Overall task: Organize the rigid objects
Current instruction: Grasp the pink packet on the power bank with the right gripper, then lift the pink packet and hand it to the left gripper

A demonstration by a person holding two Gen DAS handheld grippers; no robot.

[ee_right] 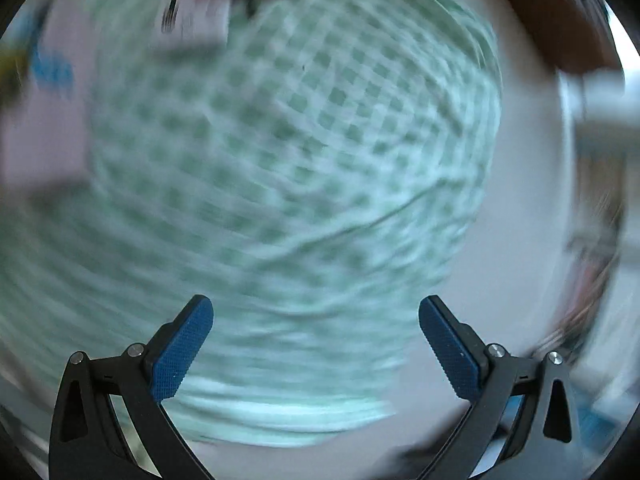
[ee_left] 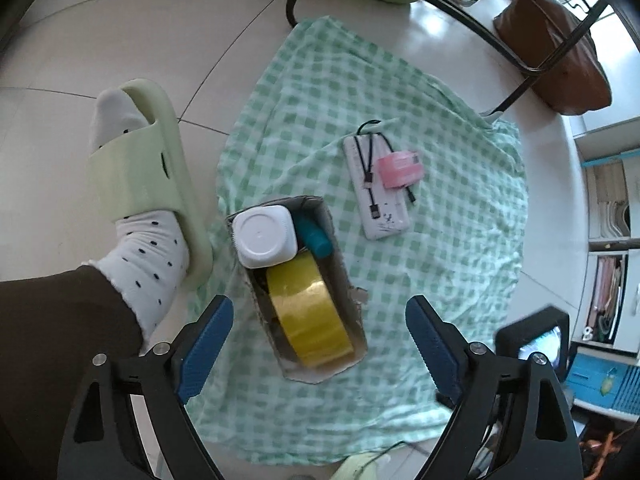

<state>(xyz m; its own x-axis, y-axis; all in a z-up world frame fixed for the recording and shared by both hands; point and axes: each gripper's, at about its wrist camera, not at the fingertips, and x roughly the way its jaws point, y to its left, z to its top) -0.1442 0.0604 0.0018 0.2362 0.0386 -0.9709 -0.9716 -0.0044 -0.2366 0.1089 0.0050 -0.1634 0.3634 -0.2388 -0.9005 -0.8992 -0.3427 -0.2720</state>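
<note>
Hovering my left gripper [ee_left: 319,334] spread over the box [ee_left: 298,292]; the stiff, slick power bank [ee_left: 380,196] at one o'clock needs pinching across its long edges.

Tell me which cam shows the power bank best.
Left wrist view. The white power bank lies sharp and whole on the checked cloth, with a black cable and a pink box on top. The right wrist view is motion-blurred; only a smeared white and pink patch shows at its top edge.

Green-white check cloth [ee_left: 440,264], yellow tape [ee_left: 308,312], pink box [ee_left: 400,169].
</note>
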